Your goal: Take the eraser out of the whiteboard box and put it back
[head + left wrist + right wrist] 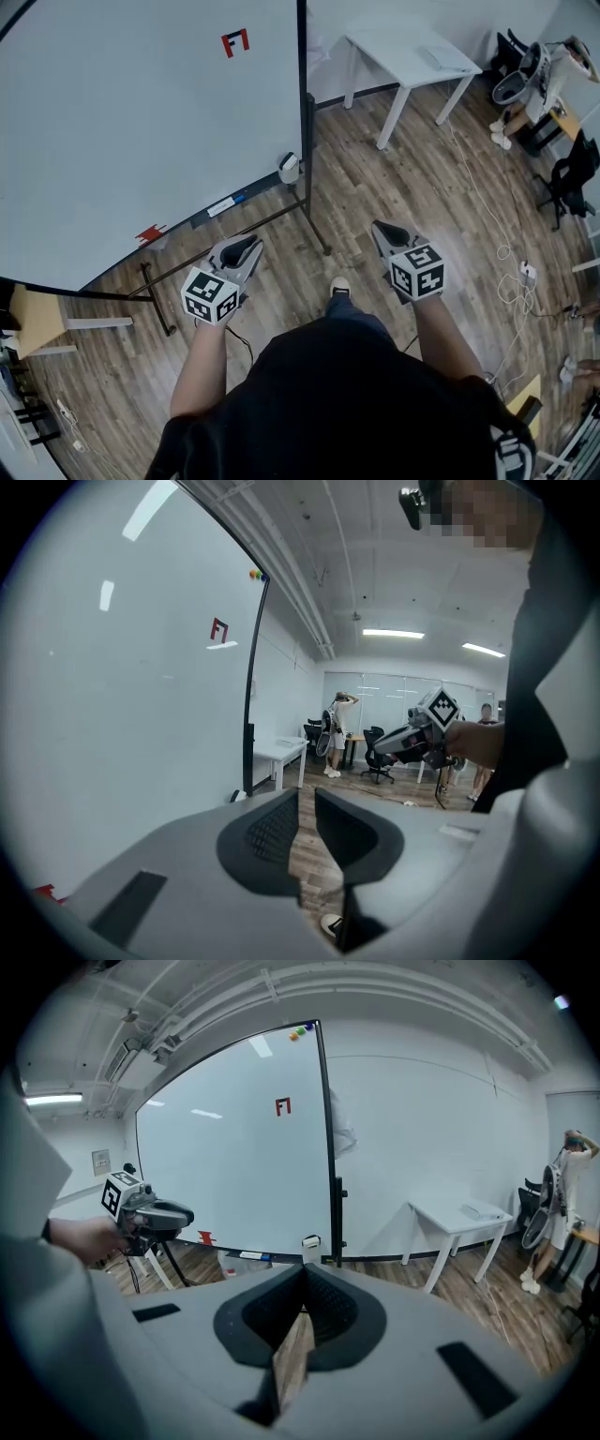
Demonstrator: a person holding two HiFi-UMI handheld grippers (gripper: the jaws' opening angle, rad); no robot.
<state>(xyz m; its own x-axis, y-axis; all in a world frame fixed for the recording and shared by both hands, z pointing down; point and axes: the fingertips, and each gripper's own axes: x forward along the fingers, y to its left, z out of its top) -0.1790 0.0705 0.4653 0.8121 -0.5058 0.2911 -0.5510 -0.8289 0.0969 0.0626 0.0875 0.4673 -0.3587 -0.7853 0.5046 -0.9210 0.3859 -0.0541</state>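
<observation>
**Head view:** you're standing back from the whiteboard (141, 122) with both tools low in front of you. The left gripper (251, 244) and right gripper (379, 229) are over wood-plank floor (375, 178), well apart from the target. The whiteboard box (289, 167) is the small pale pocket at the right end of the tray (220, 206), just beside the black post of the stand (302, 94). Something dark sits at its top. It's too small to call it the eraser, but I'd assume that's where it is.

**Left gripper view:** the jaws stand at a narrow slit with nothing in it, only floor showing through. The pads (272, 832) are dark ribbed rubber on smooth grey plastic shells. The board is a flat glossy sheet on your left.

**Right gripper view:** the jaw tips meet and hold nothing. This gripper points almost at the box (310, 1244), which is small and pale at the foot of the post. A white table (459, 1218) stands off to the right.

**Handling, my guess:**
- The eraser is probably light, with a stiff plastic back and a soft felt face.
- It shouldn't be fragile, and it shouldn't slip against ribbed pads.
- Grip across the long sides of the hard back, not the felt, which squashes.
- I can't tell whether the box is hung or magnetic, so lift straight up to avoid shifting it.
- Open the jaws wide before you go in.
</observation>
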